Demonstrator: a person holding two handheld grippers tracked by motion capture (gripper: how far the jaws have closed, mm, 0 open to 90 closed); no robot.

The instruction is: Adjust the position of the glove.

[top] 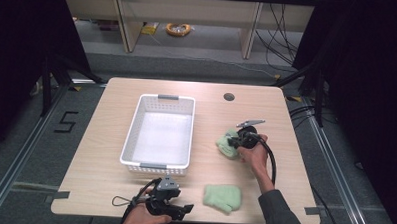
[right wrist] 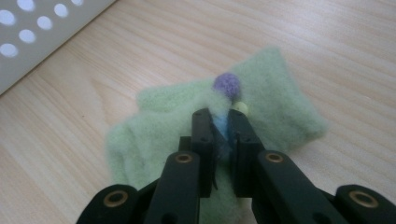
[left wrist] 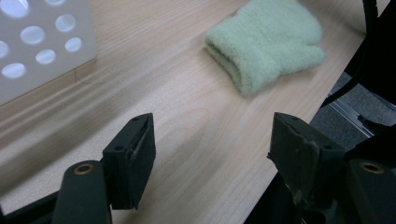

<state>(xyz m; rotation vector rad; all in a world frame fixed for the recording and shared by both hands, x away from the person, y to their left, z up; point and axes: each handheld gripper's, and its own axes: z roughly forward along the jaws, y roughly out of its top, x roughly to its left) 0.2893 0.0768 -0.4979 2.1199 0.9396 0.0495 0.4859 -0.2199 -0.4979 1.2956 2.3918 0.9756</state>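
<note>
table (top: pixel 109 189) (light wood) | white basket (top: pixel 157 166) | two green mittens (top: pixel 223 197) (top: pixel 227 144)

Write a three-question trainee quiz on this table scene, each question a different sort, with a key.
1. True or false: the right gripper is shut on the far mitten.
2. Multiple choice: the left gripper is A) shut on a mitten, B) open above the table, C) inside the basket.
3. Fill in: the near mitten lies on the table, outside the white ____.

Key: 1 true, its jaws pinch the green fabric. 2 B, nothing sits between its jaws. 3 basket.
</note>
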